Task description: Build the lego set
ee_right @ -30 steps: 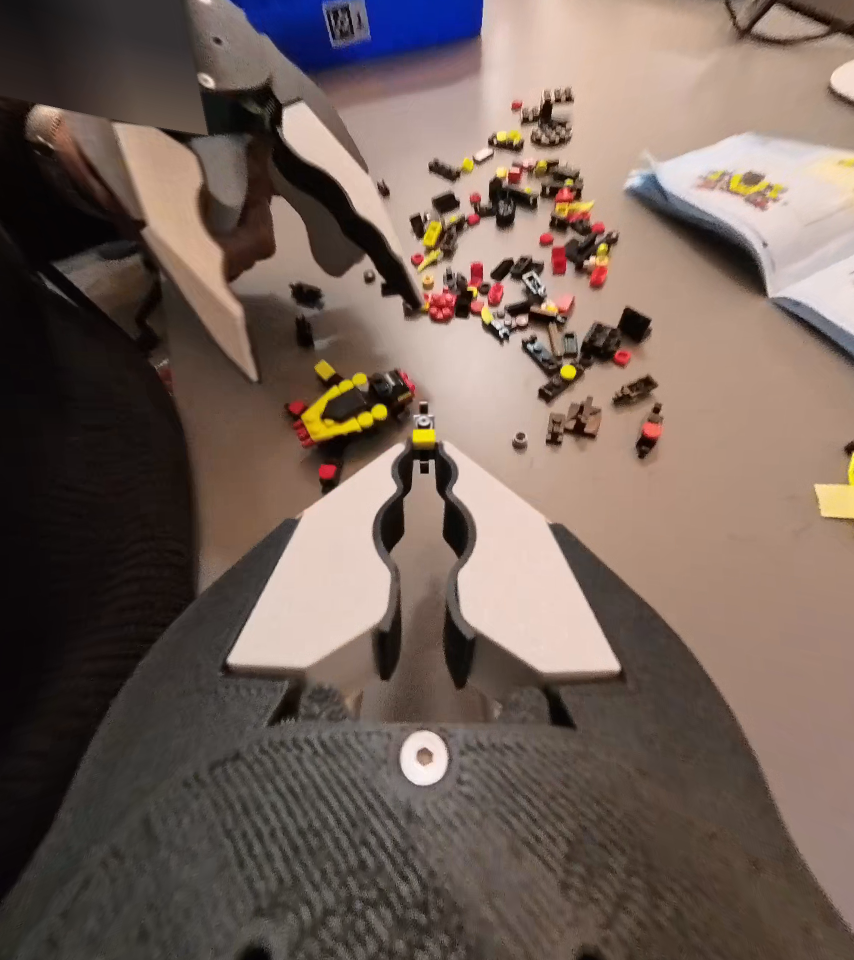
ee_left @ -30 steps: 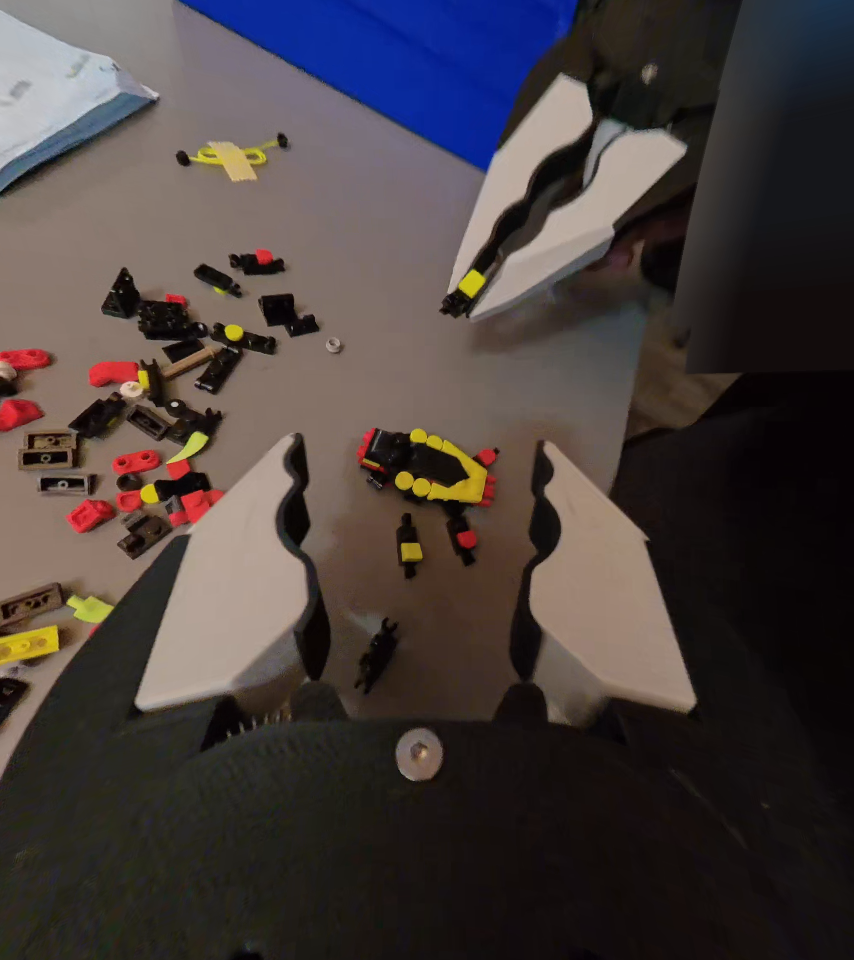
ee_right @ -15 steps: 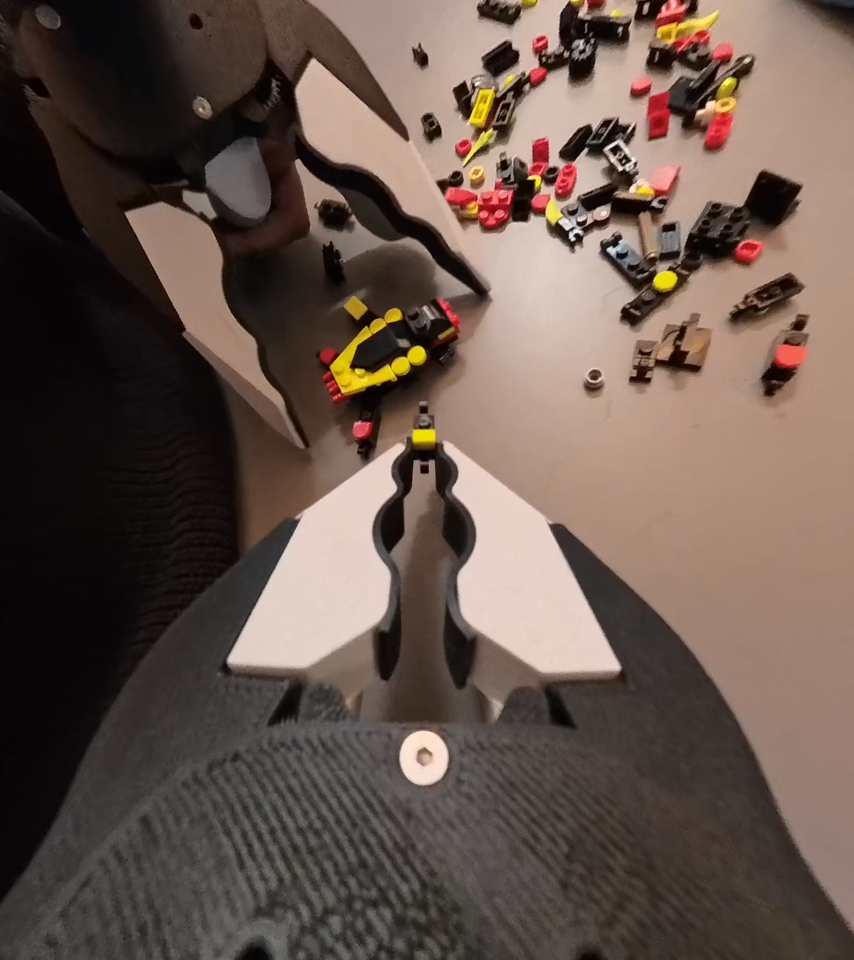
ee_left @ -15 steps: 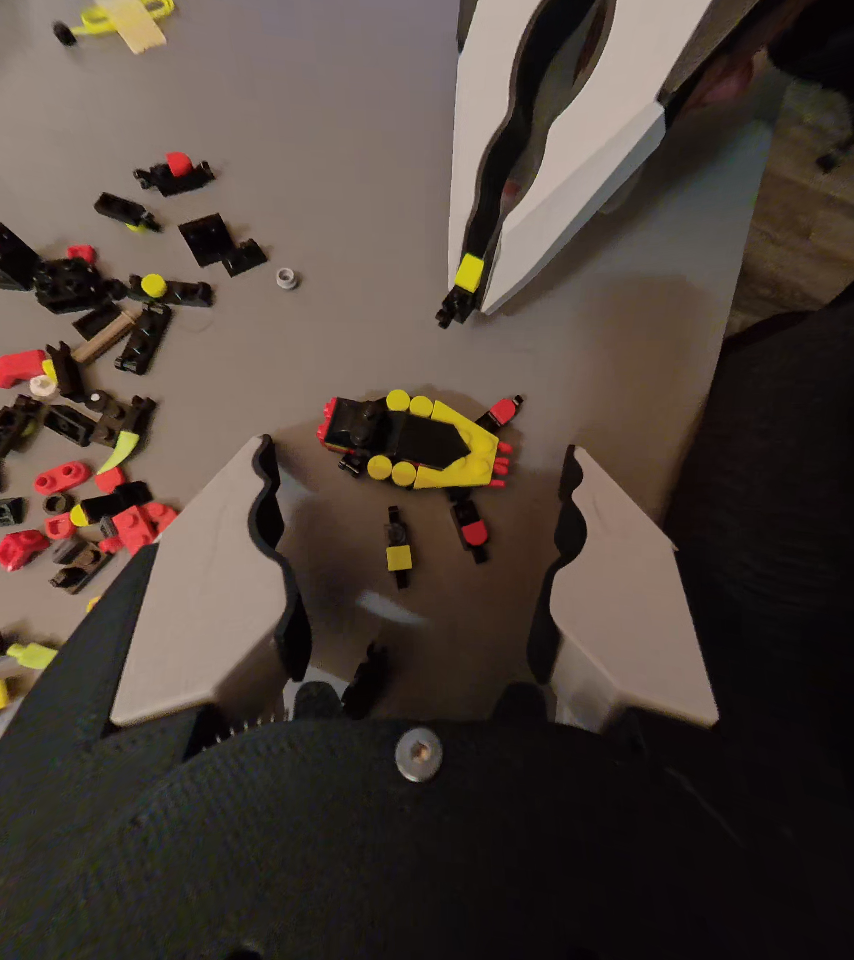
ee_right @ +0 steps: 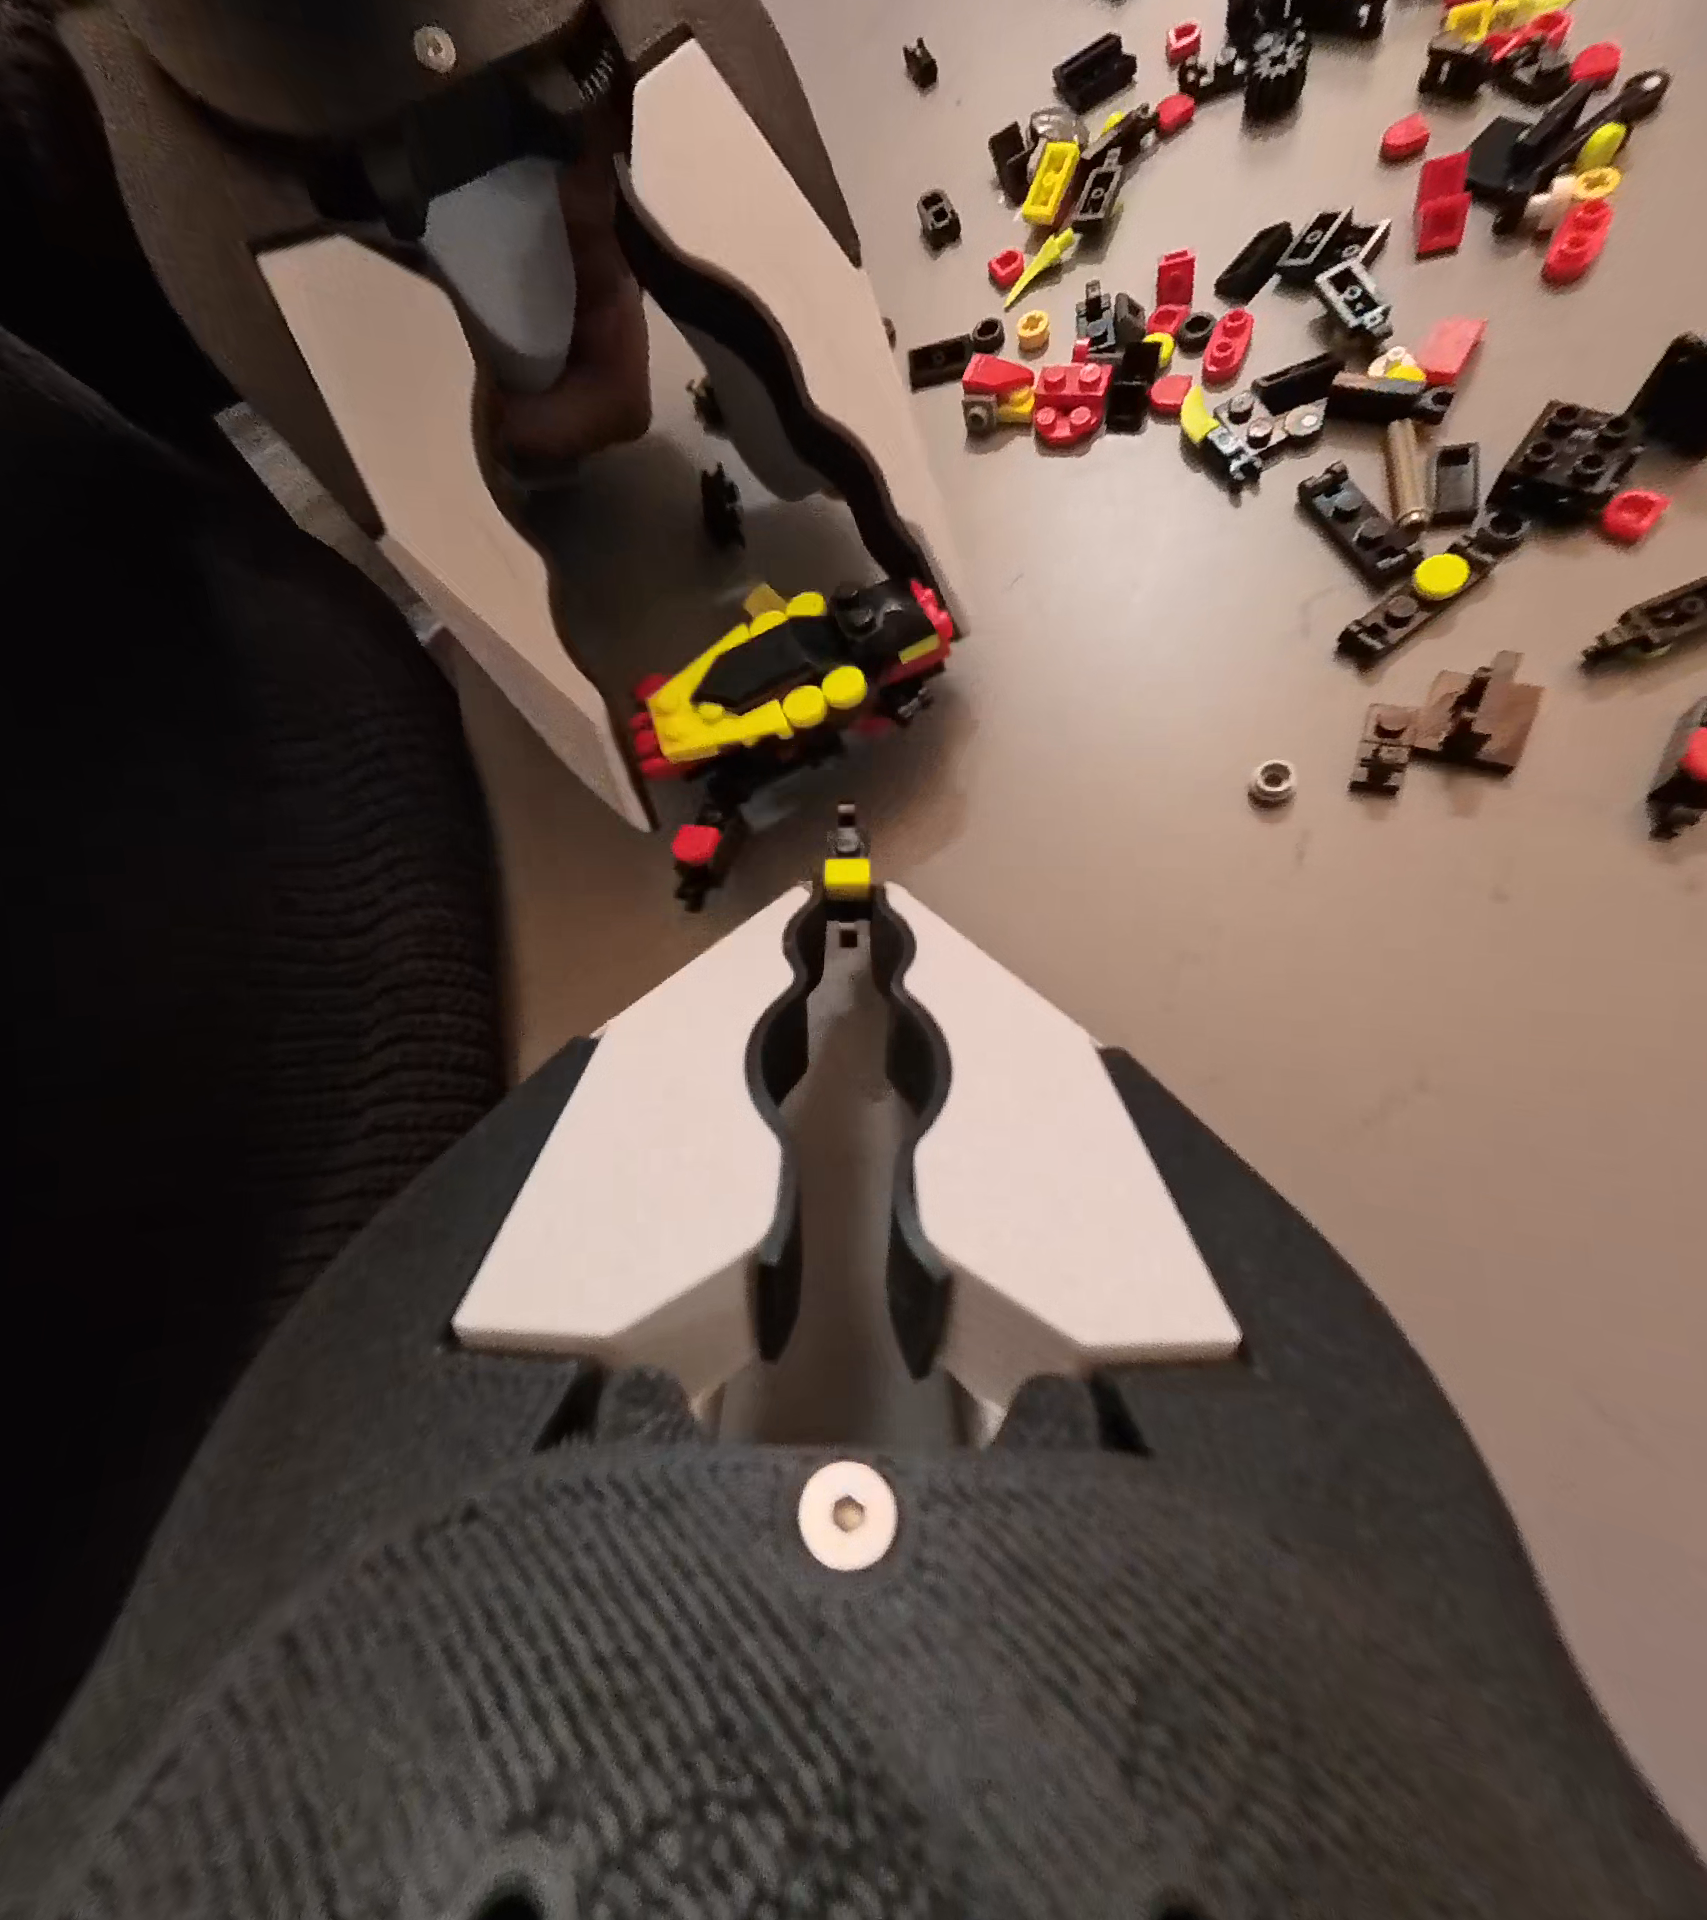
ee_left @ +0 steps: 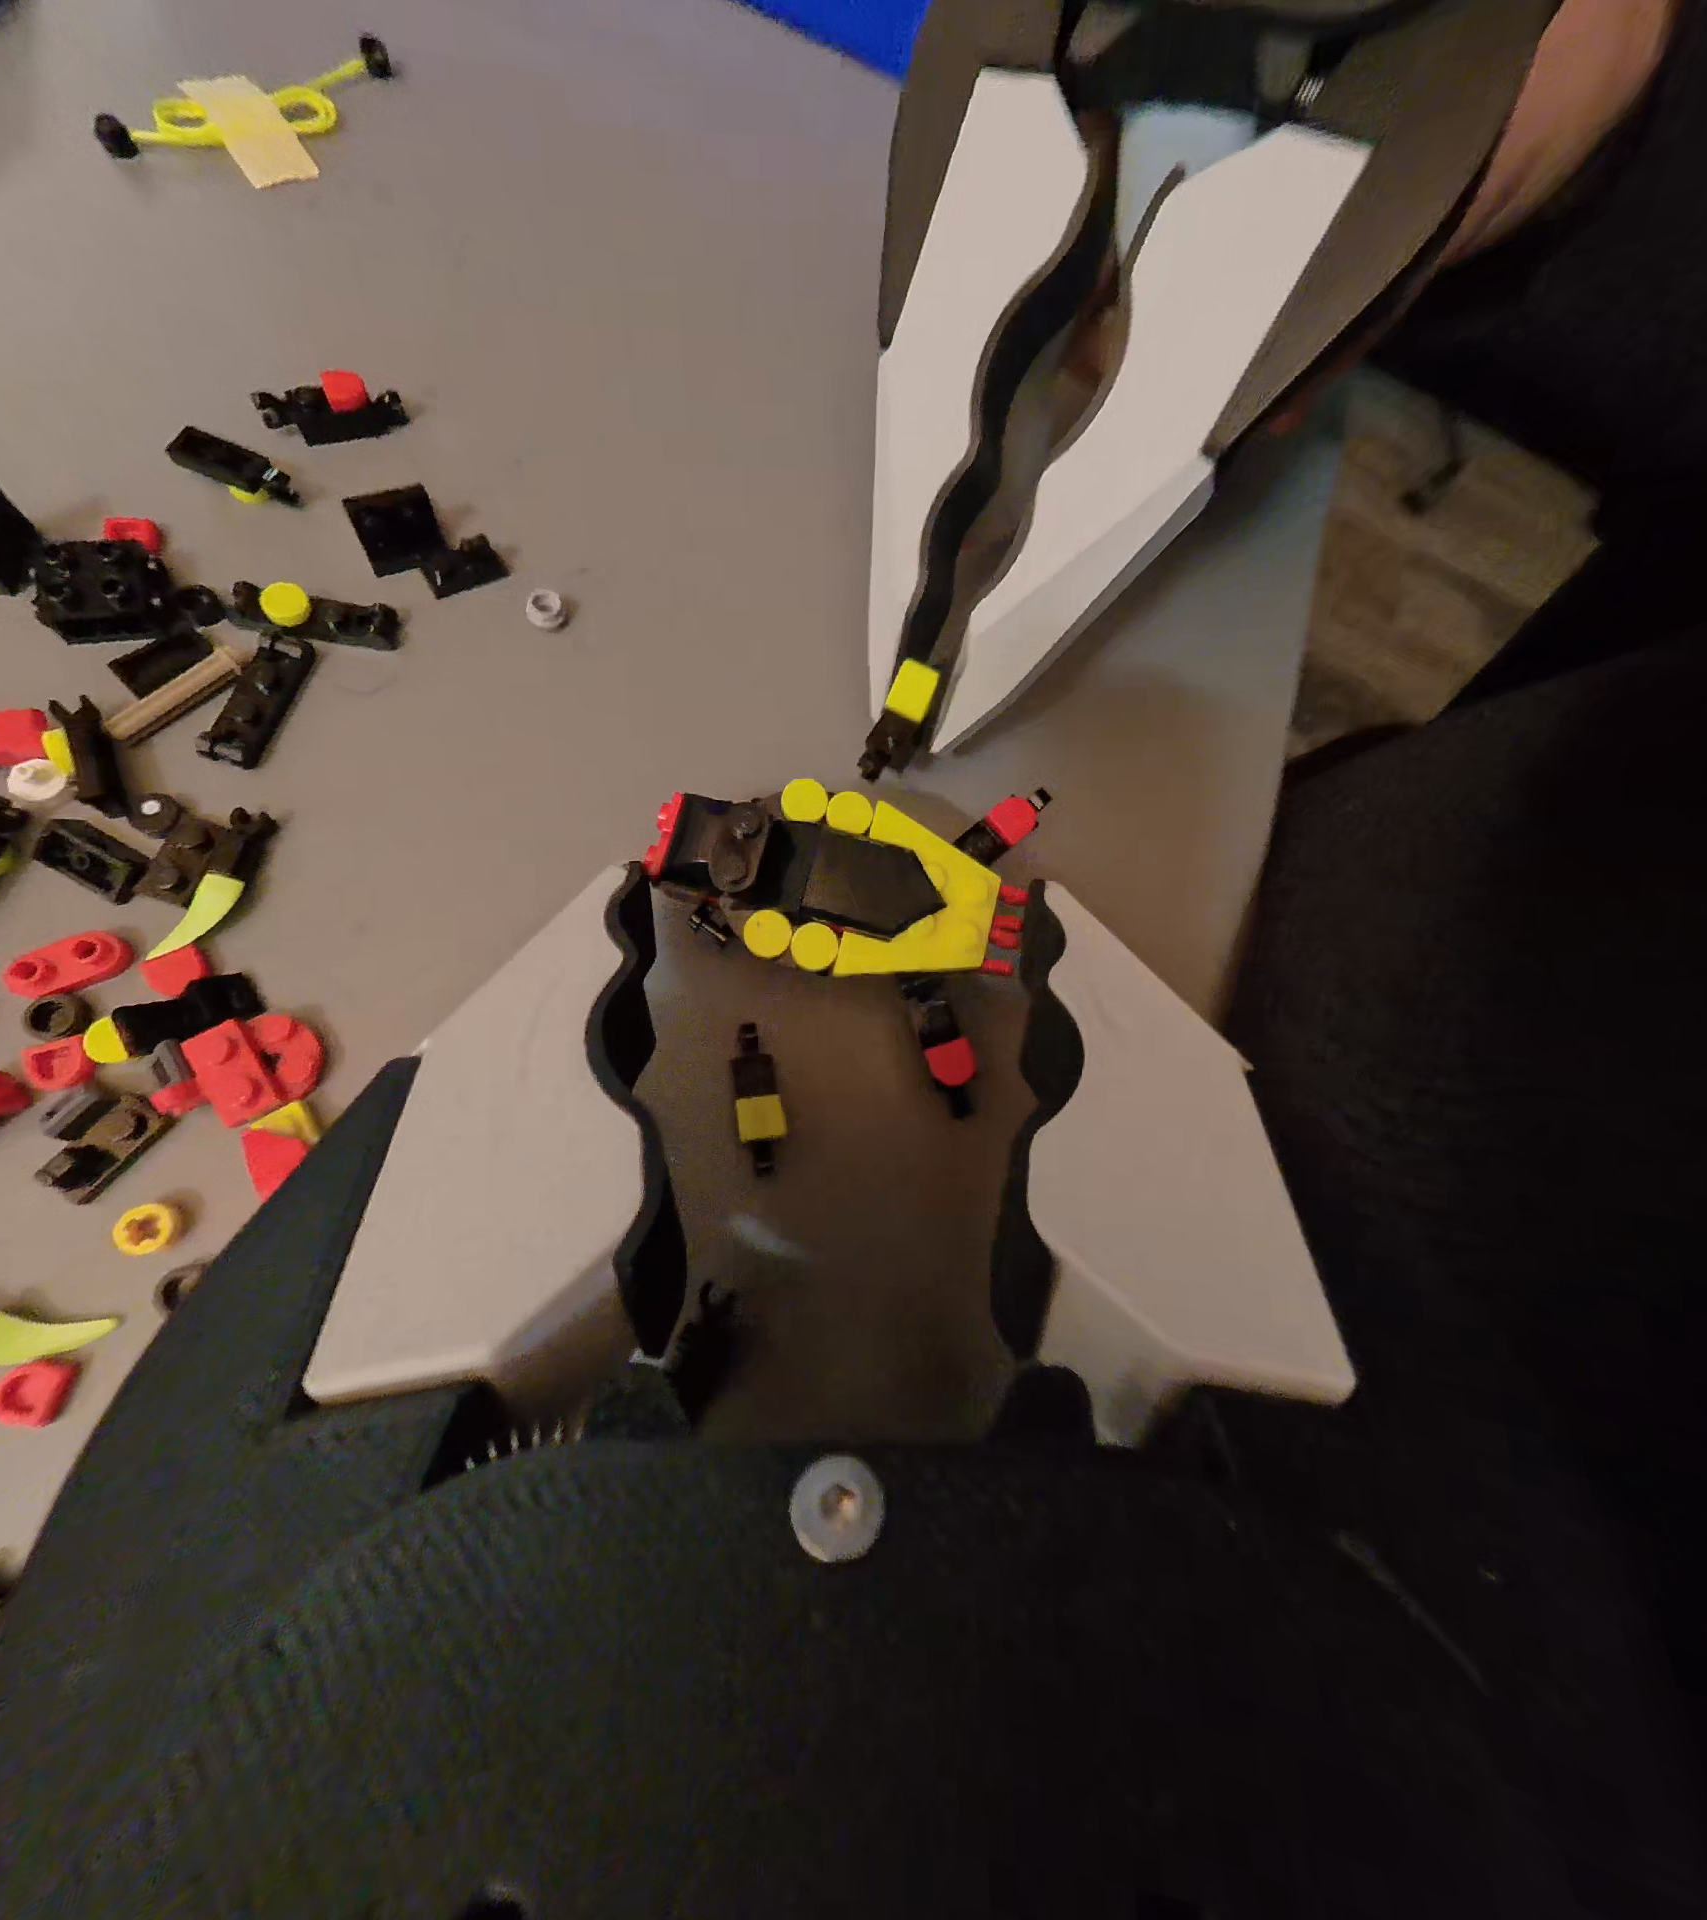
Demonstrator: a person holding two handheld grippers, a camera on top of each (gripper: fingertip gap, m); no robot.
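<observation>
The yellow, black and red lego model point(ee_left: 859, 883) lies on the grey table point(ee_left: 620, 312) near its right edge. My left gripper point(ee_left: 828, 902) is open, with one fingertip at each end of the model, close to or touching it. My right gripper point(ee_right: 844, 896) is shut on a small black-and-yellow piece point(ee_right: 846, 873), whose tip sits just short of the model's near side point(ee_right: 787, 675). In the left wrist view the right gripper point(ee_left: 906, 732) comes in from above with that piece point(ee_left: 909, 691). A like black-and-yellow piece point(ee_left: 757, 1101) and a black-and-red piece point(ee_left: 944, 1049) lie between my left fingers.
Several loose red, black and yellow pieces point(ee_left: 153, 831) lie scattered to the left of the model, and they also show in the right wrist view point(ee_right: 1348, 364). A grey round stud point(ee_left: 545, 608) lies apart. A yellow string with tape point(ee_left: 246, 114) lies farther off. The table edge point(ee_left: 1275, 727) is close on the right. My left and right fingertips are right by each other.
My left gripper has moved forward and narrowed until its fingertips flank the model. My right gripper has brought the black-and-yellow piece down close to the model.
</observation>
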